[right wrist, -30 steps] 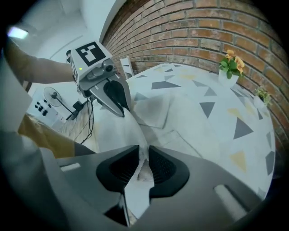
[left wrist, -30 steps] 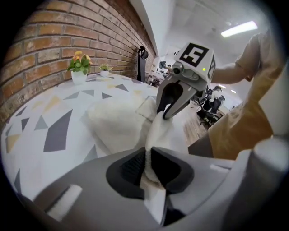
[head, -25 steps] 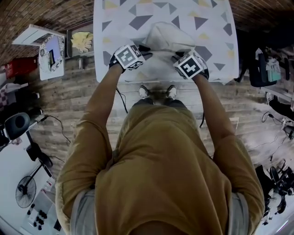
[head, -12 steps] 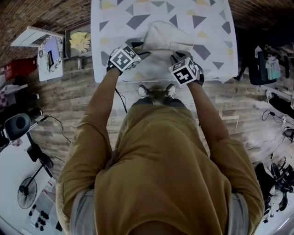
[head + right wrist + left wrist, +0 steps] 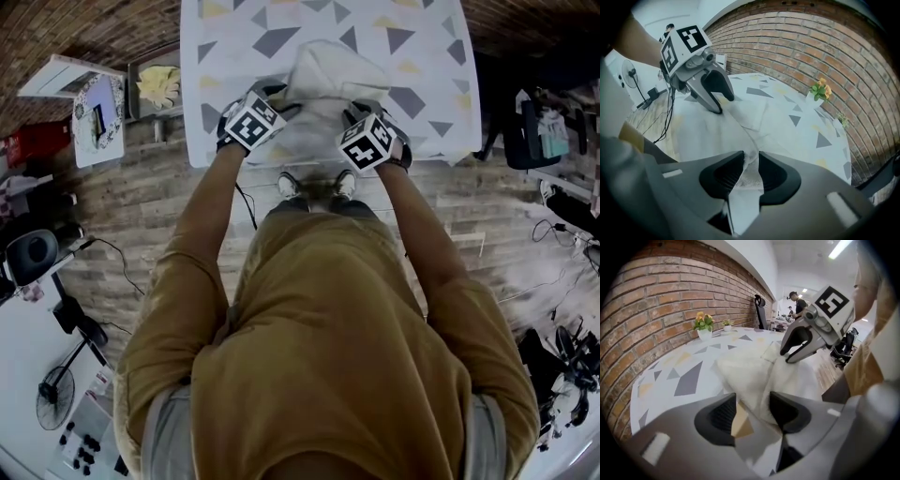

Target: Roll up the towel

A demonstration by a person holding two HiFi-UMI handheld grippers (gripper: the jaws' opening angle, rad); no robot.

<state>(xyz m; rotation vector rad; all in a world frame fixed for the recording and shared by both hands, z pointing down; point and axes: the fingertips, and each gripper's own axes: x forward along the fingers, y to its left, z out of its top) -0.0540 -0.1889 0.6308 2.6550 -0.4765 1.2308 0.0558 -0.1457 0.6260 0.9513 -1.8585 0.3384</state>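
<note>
A white towel lies bunched near the front edge of the triangle-patterned table. My left gripper is at the towel's left near corner. Its jaws have just been opening. In the left gripper view a fold of the towel lies between them against the right pad, with a gap at the left pad. My right gripper holds the right near corner. In the right gripper view its pads pinch the towel's edge. Each gripper shows in the other's view: the right gripper and the left gripper.
Small flower pots stand on the table by the brick wall, also seen as a pot from the right. On the wooden floor left of the table are a low shelf and a fan. The person's shoes are at the table's front edge.
Both grippers have drawn slightly closer together over the towel's near edge. The towel looks narrower and more bunched between them than a second ago.
</note>
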